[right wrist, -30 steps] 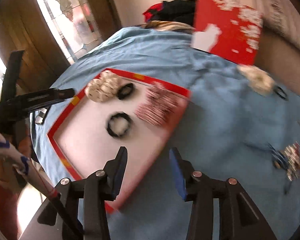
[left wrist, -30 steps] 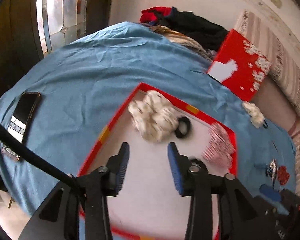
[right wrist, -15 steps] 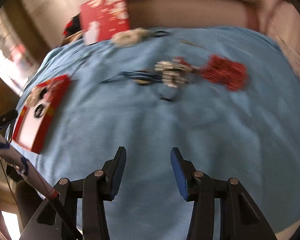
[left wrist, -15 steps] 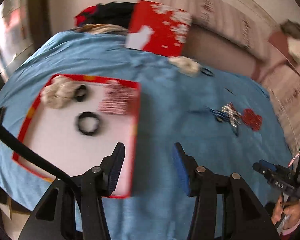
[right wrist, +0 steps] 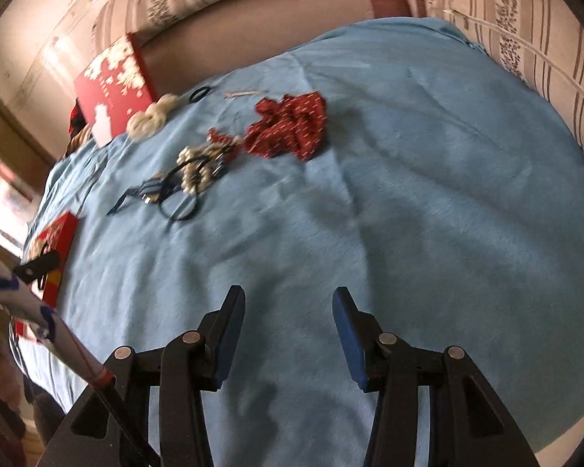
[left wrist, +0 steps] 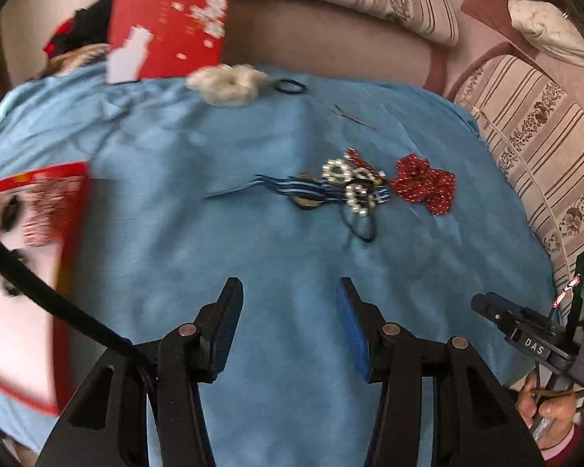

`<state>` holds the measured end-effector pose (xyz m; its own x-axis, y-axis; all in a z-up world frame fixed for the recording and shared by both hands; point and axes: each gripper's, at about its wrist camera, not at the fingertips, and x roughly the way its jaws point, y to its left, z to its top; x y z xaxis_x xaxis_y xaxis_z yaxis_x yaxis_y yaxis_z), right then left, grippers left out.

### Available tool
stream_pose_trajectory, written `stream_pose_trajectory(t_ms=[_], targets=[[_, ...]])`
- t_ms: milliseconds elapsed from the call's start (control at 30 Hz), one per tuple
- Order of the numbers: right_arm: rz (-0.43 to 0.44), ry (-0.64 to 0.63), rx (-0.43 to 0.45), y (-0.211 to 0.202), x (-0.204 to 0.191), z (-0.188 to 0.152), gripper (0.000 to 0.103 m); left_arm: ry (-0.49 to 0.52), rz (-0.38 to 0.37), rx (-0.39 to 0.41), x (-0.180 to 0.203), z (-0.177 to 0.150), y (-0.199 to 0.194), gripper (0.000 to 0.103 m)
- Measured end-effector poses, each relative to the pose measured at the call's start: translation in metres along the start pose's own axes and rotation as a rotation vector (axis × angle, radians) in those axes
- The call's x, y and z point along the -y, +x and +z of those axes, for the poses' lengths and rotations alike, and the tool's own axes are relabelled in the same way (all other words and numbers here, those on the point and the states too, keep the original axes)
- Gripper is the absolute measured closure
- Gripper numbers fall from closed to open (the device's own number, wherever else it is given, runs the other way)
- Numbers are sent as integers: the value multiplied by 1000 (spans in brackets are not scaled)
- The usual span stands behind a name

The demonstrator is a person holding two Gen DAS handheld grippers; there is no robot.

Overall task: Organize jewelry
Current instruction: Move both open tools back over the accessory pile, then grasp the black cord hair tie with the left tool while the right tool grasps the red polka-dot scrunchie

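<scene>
Sofa (left wrist: 533, 124): striped, flower-patterned cushions curve round the far and right side of the blue surface; a plain brown stretch sits behind the red lid
Blue cloth (right wrist: 408, 202): covers the whole work surface, creased in places; everything below lies on it
Red-rimmed tray (left wrist: 64, 268): at the left edge in the left wrist view, white inside; holds a red-and-white striped piece (left wrist: 46, 210) and a pale scrunchie partly cut off by the frame; blurred
Red lid with white flowers (left wrist: 171, 19): propped upright at the far edge against the sofa
Left gripper (left wrist: 288, 323): low over bare cloth, blue-padded fingers spread apart, nothing between them
Right gripper (right wrist: 288, 330): likewise over bare cloth, fingers parted and empty
White scrunchie (left wrist: 226, 81): at the far edge, just right of the lid; a black hair tie (left wrist: 290, 86) close beside it
Red scrunchie (right wrist: 288, 124): spotted white, mid-cloth, well ahead of both grippers
Jewelry tangle (left wrist: 350, 186): pearl-like bead pieces, a blue-and-white striped ribbon (left wrist: 288, 188) and a dark elastic loop (left wrist: 360, 227) bunched together, touching the red scrunchie's left side
Thin pin (left wrist: 354, 118): alone between the hair tie and the tangle
</scene>
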<state>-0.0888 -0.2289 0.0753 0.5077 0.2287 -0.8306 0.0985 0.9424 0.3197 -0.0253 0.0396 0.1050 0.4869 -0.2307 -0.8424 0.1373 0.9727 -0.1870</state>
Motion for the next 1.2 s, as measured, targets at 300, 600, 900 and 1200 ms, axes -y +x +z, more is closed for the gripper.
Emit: stream_pose_trajectory(t_ms=[300, 600, 900, 1200], targets=[[-2, 47, 67, 24, 14, 60, 43, -40, -55, -60, 21, 32, 71, 58], [-46, 50, 93, 62, 14, 115, 40, -21, -89, -87, 36, 53, 113, 58], [-111, -70, 74, 93, -10, 126, 41, -40, -144, -124, 47, 56, 133, 92], [-144, -131, 79, 75, -21, 116, 92, -50, -207, -59, 44, 47, 77, 100]])
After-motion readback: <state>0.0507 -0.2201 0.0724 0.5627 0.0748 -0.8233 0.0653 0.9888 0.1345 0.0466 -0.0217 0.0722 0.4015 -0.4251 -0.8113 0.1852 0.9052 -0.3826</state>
